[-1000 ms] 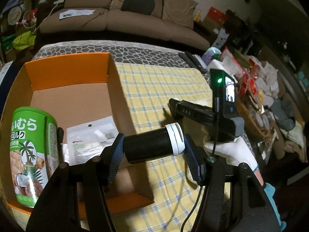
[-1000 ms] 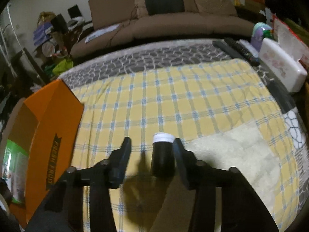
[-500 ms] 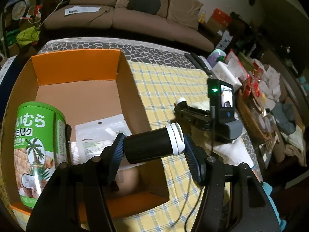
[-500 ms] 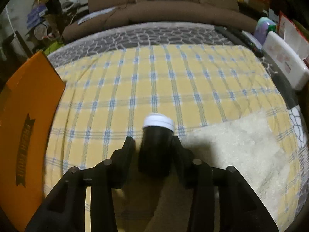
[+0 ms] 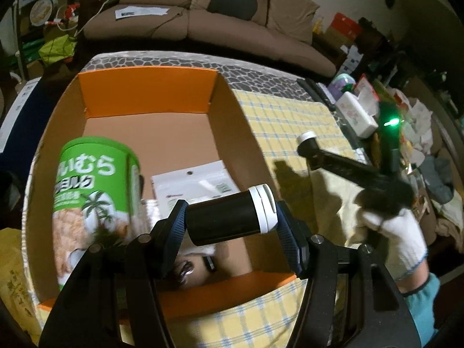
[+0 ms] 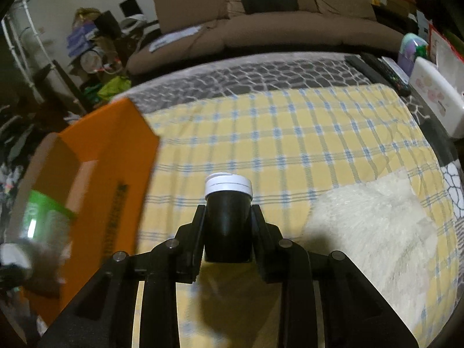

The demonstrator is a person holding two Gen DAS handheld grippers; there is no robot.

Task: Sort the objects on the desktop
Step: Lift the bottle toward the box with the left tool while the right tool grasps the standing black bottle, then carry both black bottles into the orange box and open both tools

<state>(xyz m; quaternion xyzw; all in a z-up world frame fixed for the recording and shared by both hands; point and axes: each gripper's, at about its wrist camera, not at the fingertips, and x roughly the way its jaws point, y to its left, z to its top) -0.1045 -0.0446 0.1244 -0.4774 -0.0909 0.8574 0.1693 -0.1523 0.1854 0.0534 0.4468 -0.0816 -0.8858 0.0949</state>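
Both cameras ride on the hand-held grippers and tilt steeply down along their fingers, close to the work. The left wrist view sits near above the open orange box [image 5: 148,92], facing the far sofa [image 5: 220,20]. The right wrist view hangs over the yellow checked cloth [image 6: 290,133], facing that sofa too. Both share the box, cloth, sofa and green can [image 5: 95,182].

green canister [image 6: 40,217] blurred, box [image 6: 95,174] edge-cropped

Green canister [image 5: 95,191], left of frame, inside orange box [image 5: 148,92]: white Japanese lettering "むら" and "ミルク". Other print illegible.
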